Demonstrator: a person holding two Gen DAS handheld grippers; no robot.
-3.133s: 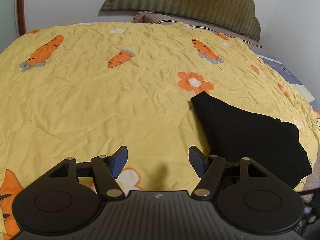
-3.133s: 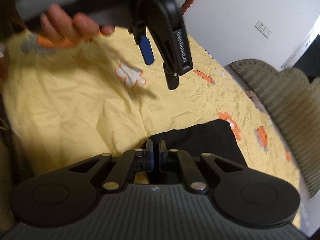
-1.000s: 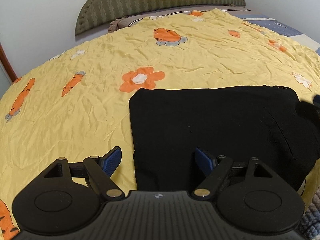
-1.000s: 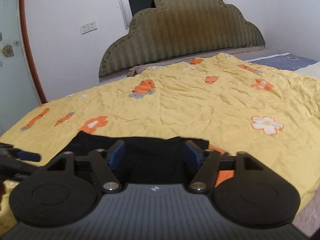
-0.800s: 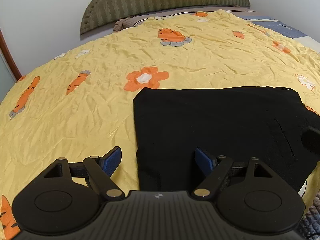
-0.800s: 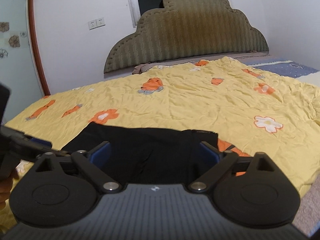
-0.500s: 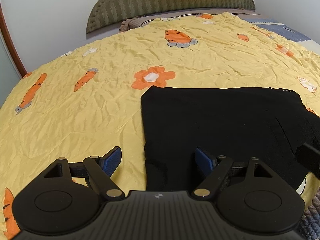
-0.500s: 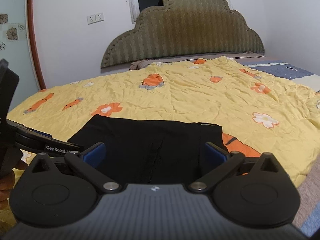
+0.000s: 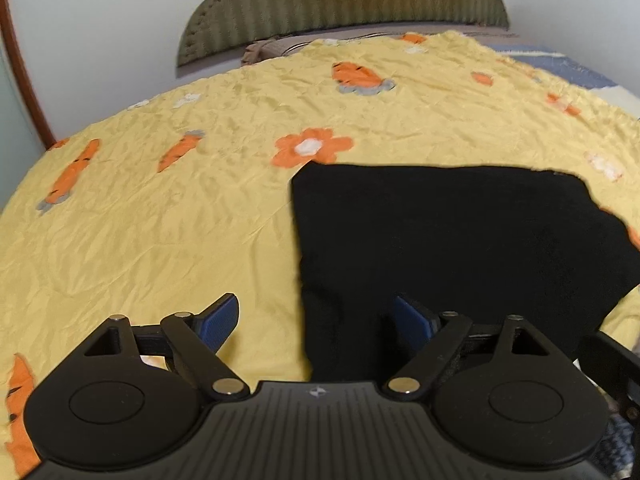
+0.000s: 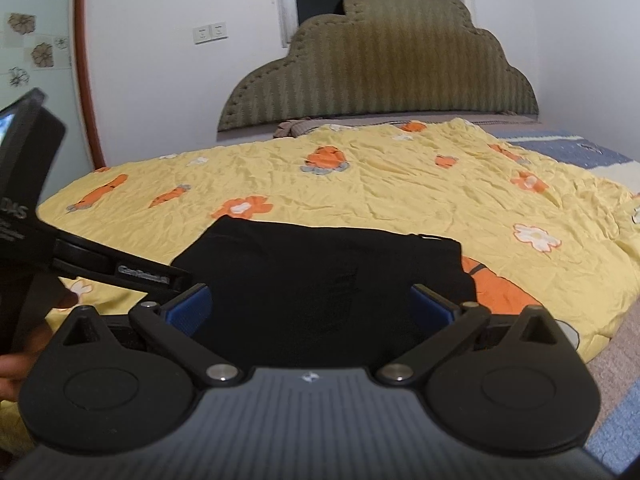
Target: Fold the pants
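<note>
The black pants (image 9: 448, 240) lie folded into a flat rectangle on the yellow bedspread (image 9: 160, 216), near its front edge. My left gripper (image 9: 318, 316) is open and empty, held just above the pants' front left corner. My right gripper (image 10: 310, 304) is open and empty, hovering over the near edge of the pants (image 10: 320, 272). The left gripper's body (image 10: 120, 272) and the hand that holds it show at the left of the right wrist view.
The bedspread has orange carrot and flower prints (image 9: 310, 146). An olive padded headboard (image 10: 380, 72) stands at the far end against a white wall. The bed's front edge (image 10: 592, 320) drops to the floor at the right.
Both grippers have drawn back a little from the folded pants and stay open. The right gripper has opened wider than a second ago. The pants have not moved.
</note>
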